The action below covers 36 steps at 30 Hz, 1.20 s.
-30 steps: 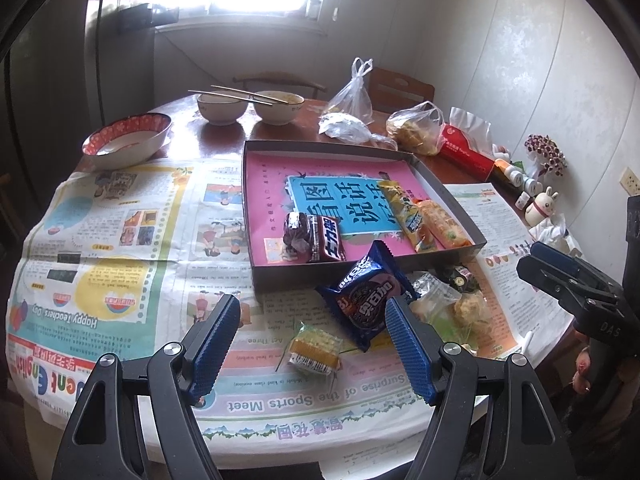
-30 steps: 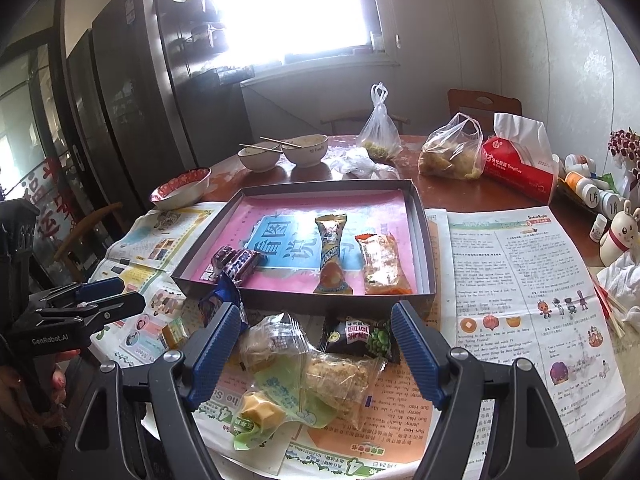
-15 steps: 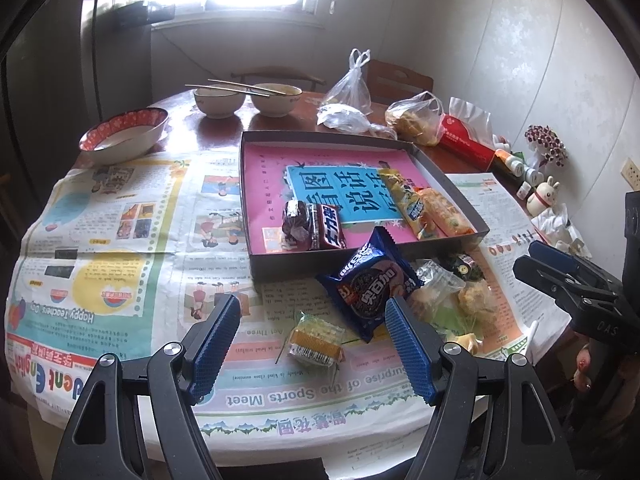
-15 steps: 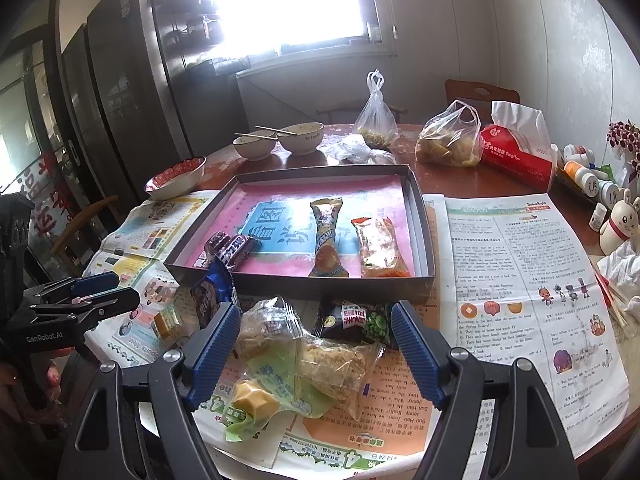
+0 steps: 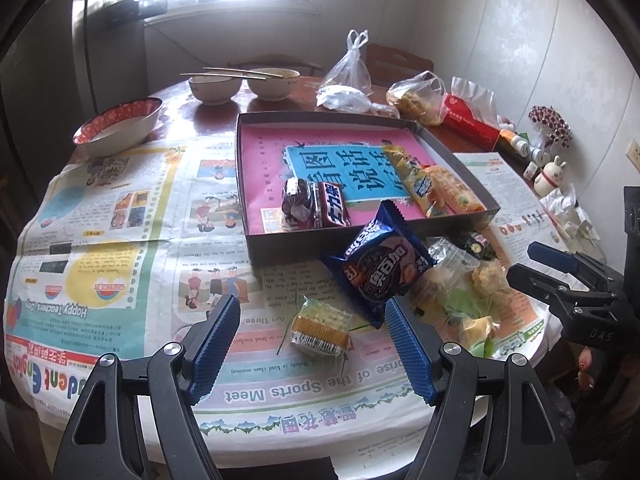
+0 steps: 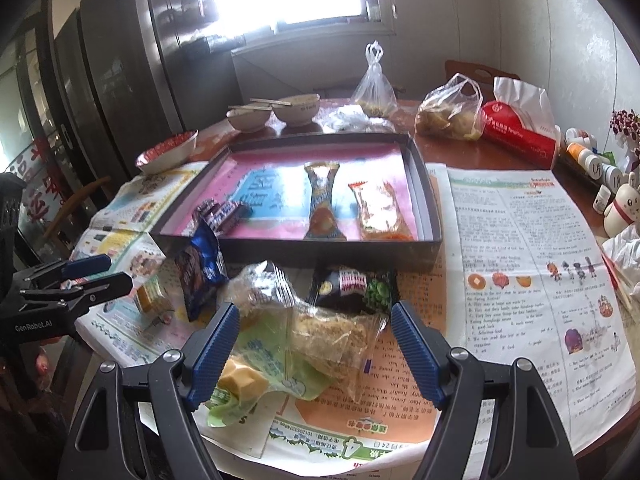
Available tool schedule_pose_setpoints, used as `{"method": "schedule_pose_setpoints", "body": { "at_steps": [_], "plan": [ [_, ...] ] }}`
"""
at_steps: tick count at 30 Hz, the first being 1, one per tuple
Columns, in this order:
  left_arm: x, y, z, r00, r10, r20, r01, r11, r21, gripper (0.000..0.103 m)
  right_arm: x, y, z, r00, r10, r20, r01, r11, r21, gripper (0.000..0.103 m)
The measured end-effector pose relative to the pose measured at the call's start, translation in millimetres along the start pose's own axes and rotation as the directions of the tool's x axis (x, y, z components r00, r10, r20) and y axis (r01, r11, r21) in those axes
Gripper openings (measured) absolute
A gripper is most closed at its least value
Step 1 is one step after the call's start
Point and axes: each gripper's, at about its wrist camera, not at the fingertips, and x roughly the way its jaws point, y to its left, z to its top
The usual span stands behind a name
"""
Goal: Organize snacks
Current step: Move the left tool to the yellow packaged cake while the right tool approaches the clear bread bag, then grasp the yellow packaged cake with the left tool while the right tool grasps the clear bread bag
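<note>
A: Four wrapped snacks lie in the shallow dark cardboard tray (image 5: 280, 240) with its pink and blue printed lining: a crinkly dark foil sweet (image 5: 297, 202) touching a glossy red-brown chocolate bar (image 5: 334, 210) at one side, and a long yellow-blue packet (image 6: 323, 200) beside a clear orange-tinted packet (image 6: 380, 212) at the other

B: And outside the tray?

A: Loose on the newspaper-covered round table (image 5: 120, 240): a shiny blue foil cookie pack (image 5: 378, 266) leaning on the tray's front wall, a small square yellow biscuit pack (image 5: 320, 328), a dark packet with green peas printed on it (image 6: 354, 286), and crumpled clear plastic bags with pale crumbly pieces (image 6: 316, 332)

B: Grippers?

A: Left gripper (image 5: 312, 344) hangs over the biscuit pack, ribbed blue pads wide apart, touching nothing. Right gripper (image 6: 314, 346) stands just as wide around the clear bags; I cannot tell whether its pads touch the plastic, but nothing is clamped
</note>
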Motion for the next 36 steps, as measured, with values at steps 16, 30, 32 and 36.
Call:
{"method": "schedule_pose_setpoints", "body": {
  "at_steps": [16,30,32,36],
  "plan": [
    [15.5,-6.4,-6.2,0.999,0.000,-0.040,0.002,0.999,0.037,0.076,28.0,-3.2,-11.6,0.995,-0.050,-0.080,0.051,0.999,0.005,0.077],
    [31.1,-8.2,-9.8,0.997,0.024,-0.071,-0.020,0.998,0.057,0.076,42.5,-6.9,-13.0,0.992,-0.078,-0.096,0.080,0.997,0.017,0.077],
    [33.9,-9.3,-9.7,0.997,0.028,-0.074,-0.024,0.998,0.060,0.076,45.0,-6.3,-13.3,0.992,-0.082,-0.099,0.085,0.996,0.021,0.077],
    [41.6,-14.0,-11.6,0.996,0.037,-0.087,-0.031,0.997,0.075,0.076,47.0,-4.3,-14.3,0.991,-0.095,-0.098,0.097,0.995,0.018,0.074]
  ]
}}
